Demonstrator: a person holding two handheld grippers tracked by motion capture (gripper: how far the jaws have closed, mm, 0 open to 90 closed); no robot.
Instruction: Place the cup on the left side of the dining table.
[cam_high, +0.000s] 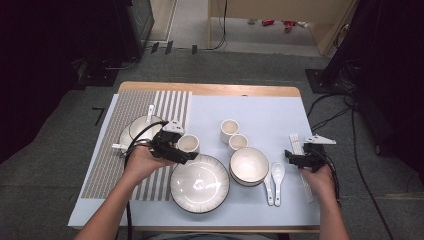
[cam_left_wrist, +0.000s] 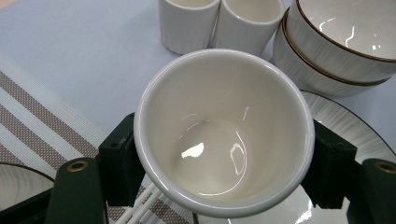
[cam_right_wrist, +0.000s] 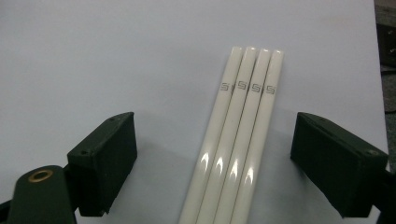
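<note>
Cup (cam_left_wrist: 224, 130) sits clamped between the left tongs (cam_left_wrist: 224, 168), upright.

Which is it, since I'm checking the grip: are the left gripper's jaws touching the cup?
Touching. In the left gripper view, the left gripper has both black pads pressed against opposite sides of the white cup.

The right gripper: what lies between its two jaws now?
Four white chopsticks lie side by side on the pale blue mat, between the open jaws of the right gripper, touching neither. The right gripper view shows this.
</note>
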